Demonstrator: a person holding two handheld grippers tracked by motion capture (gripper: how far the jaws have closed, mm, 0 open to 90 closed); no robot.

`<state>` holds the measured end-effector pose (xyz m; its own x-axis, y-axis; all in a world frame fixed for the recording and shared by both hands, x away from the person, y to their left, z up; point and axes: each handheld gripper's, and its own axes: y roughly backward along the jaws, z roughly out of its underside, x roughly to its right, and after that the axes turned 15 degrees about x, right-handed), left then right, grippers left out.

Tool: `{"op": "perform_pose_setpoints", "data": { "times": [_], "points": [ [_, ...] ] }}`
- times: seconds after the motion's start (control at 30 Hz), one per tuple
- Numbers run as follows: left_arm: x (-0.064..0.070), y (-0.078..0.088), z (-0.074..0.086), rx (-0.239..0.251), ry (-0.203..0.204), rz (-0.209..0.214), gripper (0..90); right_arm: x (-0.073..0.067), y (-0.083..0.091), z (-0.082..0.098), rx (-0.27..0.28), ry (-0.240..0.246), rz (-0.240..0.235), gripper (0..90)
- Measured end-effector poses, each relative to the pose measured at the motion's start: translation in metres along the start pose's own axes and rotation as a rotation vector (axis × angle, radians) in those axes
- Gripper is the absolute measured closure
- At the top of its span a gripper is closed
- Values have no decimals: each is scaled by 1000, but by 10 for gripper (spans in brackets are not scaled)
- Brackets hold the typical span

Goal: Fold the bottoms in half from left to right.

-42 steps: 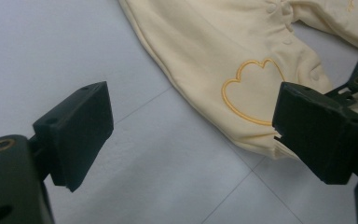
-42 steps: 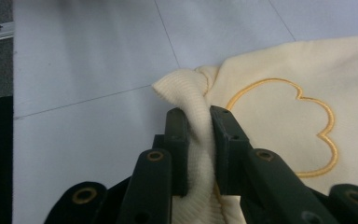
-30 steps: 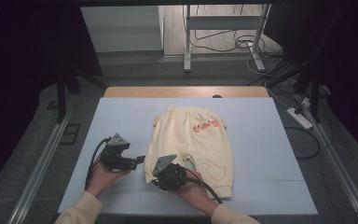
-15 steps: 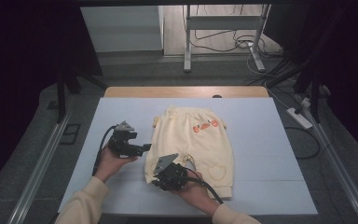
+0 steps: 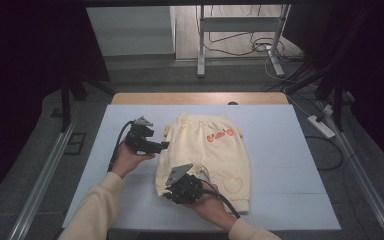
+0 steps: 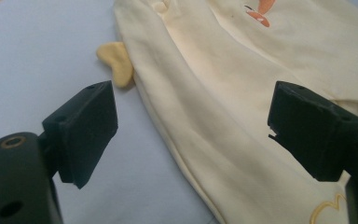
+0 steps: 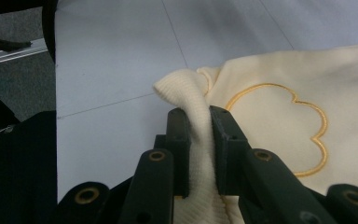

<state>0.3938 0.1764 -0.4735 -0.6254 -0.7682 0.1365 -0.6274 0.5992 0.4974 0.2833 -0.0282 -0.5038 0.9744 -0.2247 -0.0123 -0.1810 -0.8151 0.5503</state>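
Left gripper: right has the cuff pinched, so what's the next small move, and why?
Probably ease the left gripper forward and close on the pants' side edge. Its jaws stand wide open with that edge between them, while the right gripper already clamps the ribbed cuff.

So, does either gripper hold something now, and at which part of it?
The right gripper is shut on the cream trousers, pinching the ribbed cuff of one leg. The left gripper is open above the trousers' side edge and holds nothing.
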Motion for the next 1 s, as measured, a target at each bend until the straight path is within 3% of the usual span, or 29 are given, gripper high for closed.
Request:
{"op": "perform_pose_setpoints", "data": {
  "times": [0.27, 0.4, 0.7, 1.0],
  "points": [
    [-8, -10, -14, 0, 13, -7, 173, -1, 0, 0, 5, 1, 6, 784],
    [-11, -20, -18, -11, -4, -5, 174, -1, 0, 0, -3, 0, 2, 784],
    [-23, -47, -14, -19, 44, -23, 202, -2, 1, 0, 8, 8, 7, 784],
    [-34, -73, -8, -66, 61, -33, 218, -2, 1, 0, 3, 6, 4, 784]
  ]
}}
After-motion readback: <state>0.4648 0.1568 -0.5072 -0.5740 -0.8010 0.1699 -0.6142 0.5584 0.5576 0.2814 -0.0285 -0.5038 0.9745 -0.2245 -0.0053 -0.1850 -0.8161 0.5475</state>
